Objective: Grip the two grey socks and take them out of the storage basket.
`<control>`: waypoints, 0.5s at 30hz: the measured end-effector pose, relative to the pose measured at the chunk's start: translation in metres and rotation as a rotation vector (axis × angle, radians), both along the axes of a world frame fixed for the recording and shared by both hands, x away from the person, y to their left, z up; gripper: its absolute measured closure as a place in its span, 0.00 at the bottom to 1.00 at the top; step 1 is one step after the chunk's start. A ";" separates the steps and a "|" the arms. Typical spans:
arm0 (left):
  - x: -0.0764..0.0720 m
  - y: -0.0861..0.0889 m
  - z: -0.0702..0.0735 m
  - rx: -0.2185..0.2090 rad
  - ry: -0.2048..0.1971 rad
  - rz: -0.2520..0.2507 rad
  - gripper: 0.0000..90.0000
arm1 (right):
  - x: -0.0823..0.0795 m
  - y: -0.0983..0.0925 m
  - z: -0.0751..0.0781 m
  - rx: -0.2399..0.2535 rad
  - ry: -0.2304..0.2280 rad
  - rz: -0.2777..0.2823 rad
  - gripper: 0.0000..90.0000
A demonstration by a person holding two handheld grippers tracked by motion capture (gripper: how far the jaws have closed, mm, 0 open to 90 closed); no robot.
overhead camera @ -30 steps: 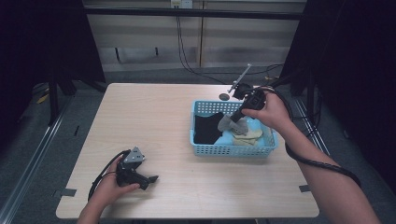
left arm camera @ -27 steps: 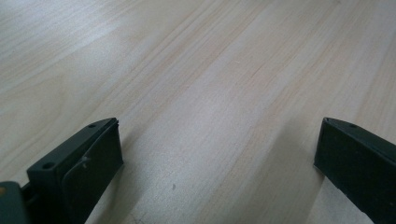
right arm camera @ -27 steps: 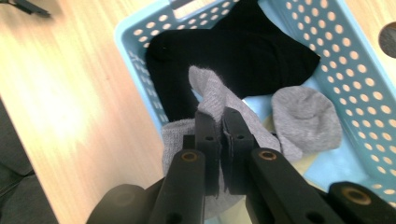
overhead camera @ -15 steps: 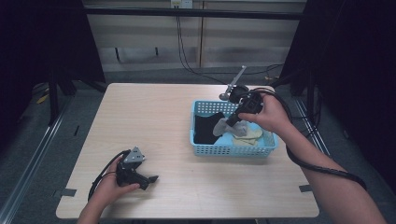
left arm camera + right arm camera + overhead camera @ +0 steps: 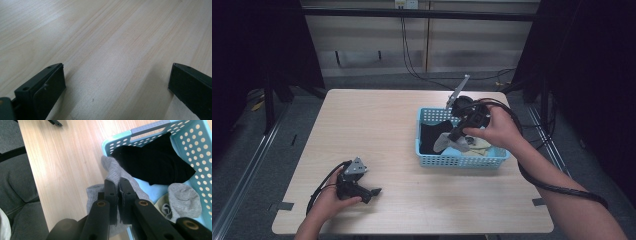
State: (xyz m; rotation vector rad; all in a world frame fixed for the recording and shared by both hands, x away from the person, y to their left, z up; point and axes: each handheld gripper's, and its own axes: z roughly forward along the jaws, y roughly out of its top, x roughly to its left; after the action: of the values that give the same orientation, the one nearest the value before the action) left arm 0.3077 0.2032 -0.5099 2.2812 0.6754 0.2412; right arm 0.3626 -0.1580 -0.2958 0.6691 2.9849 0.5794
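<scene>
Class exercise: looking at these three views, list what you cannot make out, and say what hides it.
- Grey sock: its lower end, right gripper view, behind the right gripper.
- Basket contents: partly under the black cloth.
- Left gripper in the high view: too small to judge.

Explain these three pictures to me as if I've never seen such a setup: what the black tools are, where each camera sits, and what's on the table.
There is no robot here. A person holds a hand-operated two-jaw gripper in each hand, and each gripper carries its own camera.

The high view looks down on a wooden table from above the person's side. The left gripper rests near the table's front edge; its own view shows its jaws wide apart over bare wood.

The right gripper is at a blue perforated basket of clothing. In its own view its jaws are closed on a grey sock that hangs over the basket's rim. Inside the basket lie a black garment and another grey sock.
</scene>
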 end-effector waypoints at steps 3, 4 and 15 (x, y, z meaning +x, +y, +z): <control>0.000 0.000 0.000 0.000 0.001 0.001 0.00 | -0.003 0.002 0.000 0.003 -0.002 0.014 0.96; 0.000 0.000 0.000 0.000 0.001 0.001 0.00 | -0.005 0.004 0.001 0.007 -0.002 0.020 0.96; 0.000 0.000 0.000 -0.002 -0.001 0.003 0.00 | -0.022 0.021 -0.002 0.016 -0.007 0.091 0.96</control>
State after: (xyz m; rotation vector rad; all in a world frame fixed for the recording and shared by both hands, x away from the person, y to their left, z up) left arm 0.3075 0.2030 -0.5101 2.2782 0.6781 0.2431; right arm 0.3408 -0.1373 -0.2974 0.5339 3.0205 0.6094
